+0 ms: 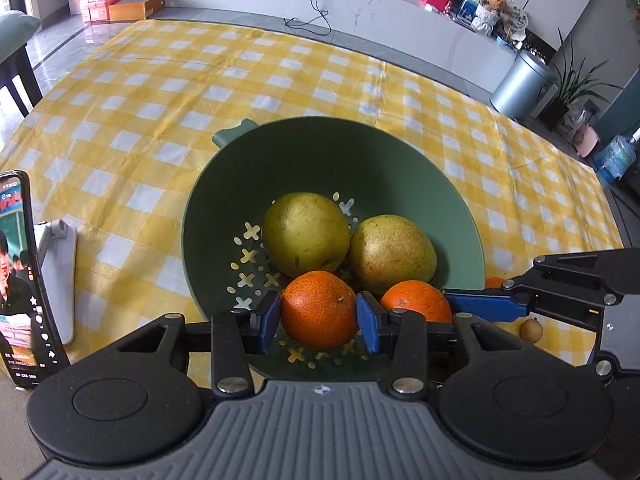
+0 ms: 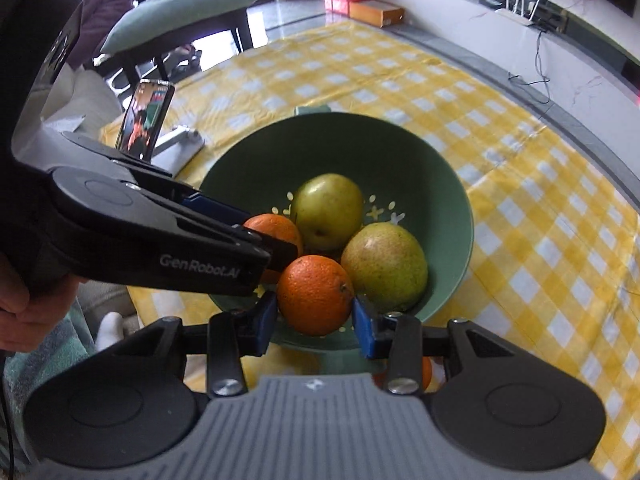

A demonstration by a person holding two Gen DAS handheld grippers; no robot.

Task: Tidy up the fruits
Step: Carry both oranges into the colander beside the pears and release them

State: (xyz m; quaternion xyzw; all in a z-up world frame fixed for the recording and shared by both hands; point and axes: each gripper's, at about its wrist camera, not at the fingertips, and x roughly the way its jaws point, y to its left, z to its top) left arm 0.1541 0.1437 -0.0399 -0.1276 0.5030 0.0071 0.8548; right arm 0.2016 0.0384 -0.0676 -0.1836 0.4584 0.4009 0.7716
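Note:
A green colander bowl [image 1: 328,148] stands on the yellow checked tablecloth and holds two yellow-green pears [image 1: 306,234] [image 1: 394,254]. My left gripper [image 1: 318,320] is shut on an orange [image 1: 318,310] at the bowl's near rim. My right gripper [image 2: 314,320] is shut on a second orange [image 2: 316,294], which also shows in the left wrist view [image 1: 416,302]. In the right wrist view the bowl [image 2: 360,140], the pears [image 2: 328,210] [image 2: 384,266] and the left-held orange [image 2: 276,228] show, with the left gripper's fingers [image 2: 224,208] coming in from the left.
A phone [image 1: 20,276] on a white stand [image 1: 58,276] stands left of the bowl. A small brown round fruit [image 1: 531,330] and a bit of another orange [image 1: 495,282] lie right of the bowl. A chair with a green cushion [image 2: 180,8] stands beyond the table's left edge.

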